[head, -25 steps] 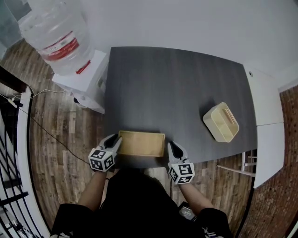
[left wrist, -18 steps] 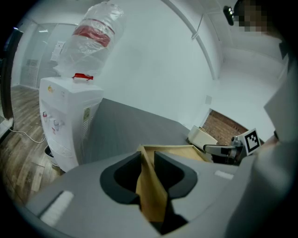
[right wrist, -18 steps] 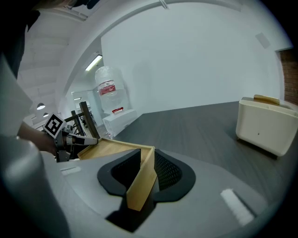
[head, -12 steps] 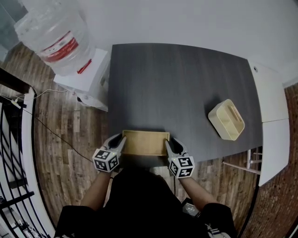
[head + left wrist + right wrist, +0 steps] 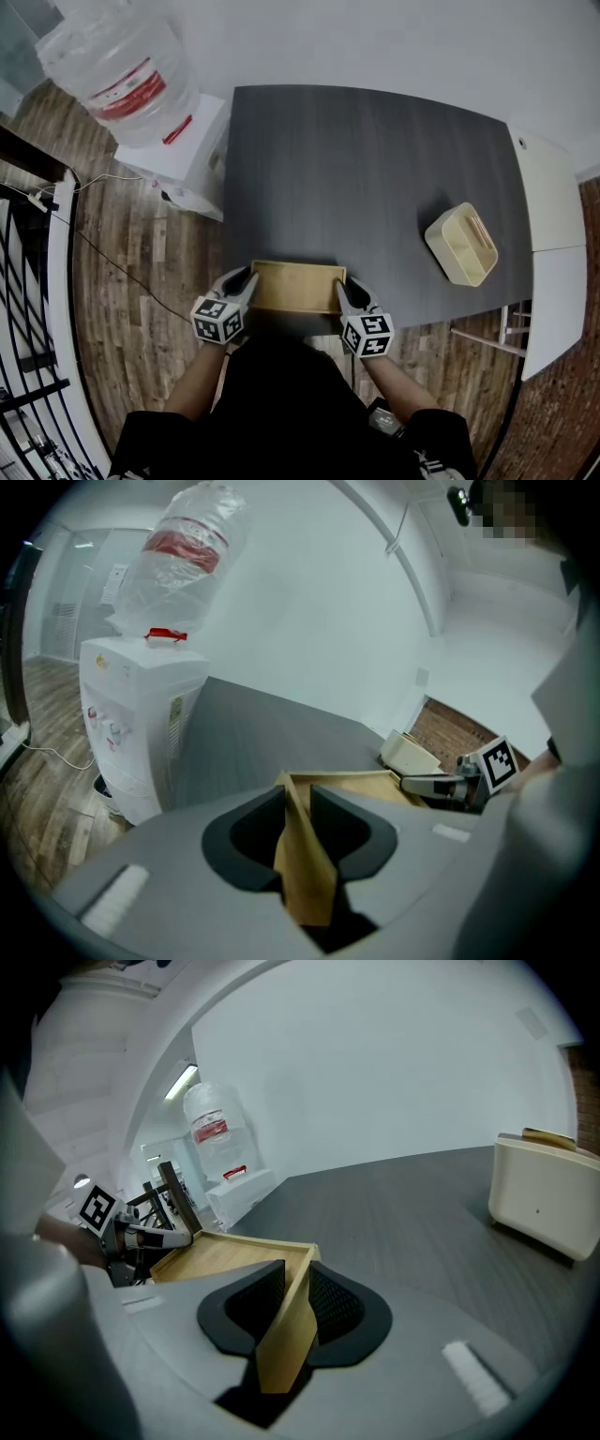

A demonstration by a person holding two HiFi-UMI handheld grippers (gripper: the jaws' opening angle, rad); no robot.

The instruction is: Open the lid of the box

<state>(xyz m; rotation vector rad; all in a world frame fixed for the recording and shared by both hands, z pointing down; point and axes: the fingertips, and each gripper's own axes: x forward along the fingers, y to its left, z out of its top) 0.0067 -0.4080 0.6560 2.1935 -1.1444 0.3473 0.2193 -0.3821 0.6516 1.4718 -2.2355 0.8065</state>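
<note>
A shallow light wooden box [image 5: 298, 286] lies at the near edge of the dark table [image 5: 375, 169]. My left gripper [image 5: 249, 279] is shut on its left wall; in the left gripper view that wall [image 5: 302, 855] stands pinched between the pads of the left gripper [image 5: 298, 803]. My right gripper [image 5: 341, 289] is at the right end. Its jaws have just been closing, and the box's right wall [image 5: 291, 1335] now sits between the pads of the right gripper [image 5: 298, 1293], touched by both. Each gripper shows at the far end of the box in the other's view.
A cream open container [image 5: 461, 244] sits at the table's right side. A white water dispenser [image 5: 178, 150] with a big bottle [image 5: 122, 70] stands off the table's left. A white cabinet [image 5: 548, 234] adjoins the right edge. The person's body is right behind the box.
The right gripper came down and in from just beside the box onto its right wall. The left gripper kept its hold and did not move.
</note>
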